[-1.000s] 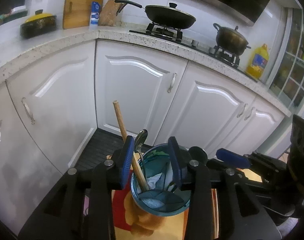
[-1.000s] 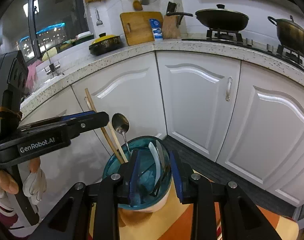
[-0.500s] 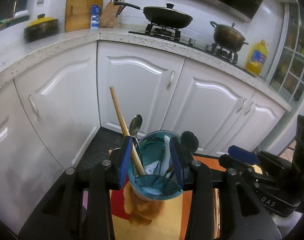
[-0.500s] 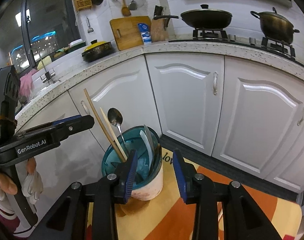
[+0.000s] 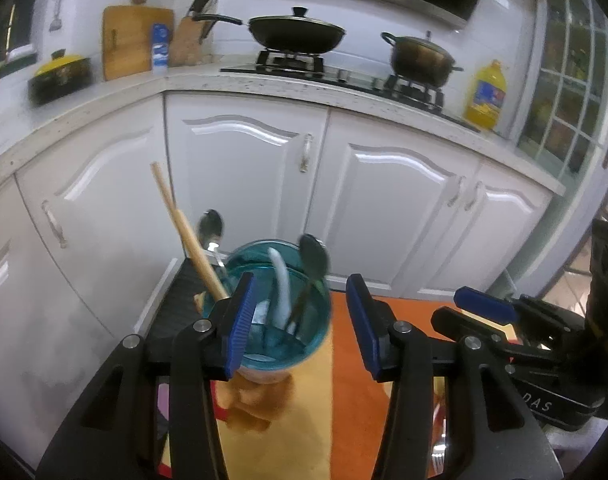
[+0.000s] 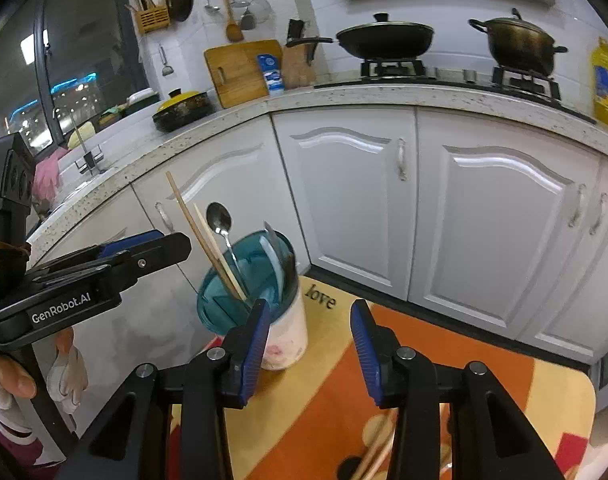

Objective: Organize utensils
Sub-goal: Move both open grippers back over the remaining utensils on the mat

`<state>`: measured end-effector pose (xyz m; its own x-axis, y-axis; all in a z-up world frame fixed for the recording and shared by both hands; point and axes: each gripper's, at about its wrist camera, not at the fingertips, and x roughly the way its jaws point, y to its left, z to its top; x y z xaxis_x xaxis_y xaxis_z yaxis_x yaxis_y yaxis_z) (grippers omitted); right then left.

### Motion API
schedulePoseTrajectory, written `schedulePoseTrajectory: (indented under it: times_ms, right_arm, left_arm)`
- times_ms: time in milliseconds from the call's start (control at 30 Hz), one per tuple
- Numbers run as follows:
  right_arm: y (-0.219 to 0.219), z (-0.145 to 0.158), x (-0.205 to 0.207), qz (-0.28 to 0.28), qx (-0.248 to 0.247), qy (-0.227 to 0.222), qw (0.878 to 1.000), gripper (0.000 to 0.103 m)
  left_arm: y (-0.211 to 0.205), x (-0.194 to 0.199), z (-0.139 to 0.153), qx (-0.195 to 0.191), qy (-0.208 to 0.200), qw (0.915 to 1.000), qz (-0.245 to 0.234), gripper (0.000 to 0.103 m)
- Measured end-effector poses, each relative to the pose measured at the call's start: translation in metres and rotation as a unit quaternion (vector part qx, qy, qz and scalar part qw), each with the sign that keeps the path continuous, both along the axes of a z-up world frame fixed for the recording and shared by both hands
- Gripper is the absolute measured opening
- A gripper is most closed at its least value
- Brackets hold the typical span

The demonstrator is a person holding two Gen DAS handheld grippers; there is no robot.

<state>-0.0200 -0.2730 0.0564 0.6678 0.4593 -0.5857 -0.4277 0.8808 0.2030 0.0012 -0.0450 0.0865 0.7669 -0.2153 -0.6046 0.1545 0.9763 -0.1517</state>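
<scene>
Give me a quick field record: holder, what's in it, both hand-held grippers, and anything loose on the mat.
holder: teal-rimmed utensil holder, upright on the orange mat
contents: wooden chopsticks, metal spoon, white utensil, dark spoon
left hand-held gripper: open, jaws just widened, holder partly between, not gripped
right hand-held gripper: open, jaws just widened, empty
loose: chopsticks on mat

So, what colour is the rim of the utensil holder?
The utensil holder's rim is translucent teal-blue, above a whitish body; the right wrist view shows it best.
</scene>
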Motion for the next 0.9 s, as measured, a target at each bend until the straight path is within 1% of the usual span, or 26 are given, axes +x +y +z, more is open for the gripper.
schedulePoseTrajectory:
  times_ms: [400, 533, 700, 800, 900]
  right_arm:
    - [-0.055, -0.01, -0.033, -0.052, 0.002, 0.01, 0.999, 0.042]
    - [-0.075, -0.016, -0.041, -0.071, 0.002, 0.019, 0.997, 0.042]
    - [-0.099, -0.036, -0.045, -0.095, 0.002, 0.044, 0.995, 0.042]
    - [-0.111, -0.057, -0.043, -0.106, 0.002, 0.07, 0.992, 0.042]
    - [-0.118, -0.076, -0.039, -0.107, 0.008, 0.095, 0.99, 0.042]
  left_arm:
    - [-0.047, -0.02, -0.007, 0.008, 0.007, 0.9988, -0.048, 0.046]
    - [-0.058, -0.021, -0.012, 0.003, 0.018, 0.9979, -0.062, 0.046]
    - [-0.068, -0.02, -0.028, -0.012, 0.044, 0.9954, -0.084, 0.046]
    - [-0.074, -0.014, -0.042, -0.024, 0.072, 0.9926, -0.094, 0.046]
    - [-0.078, -0.011, -0.055, -0.024, 0.09, 0.9906, -0.101, 0.046]
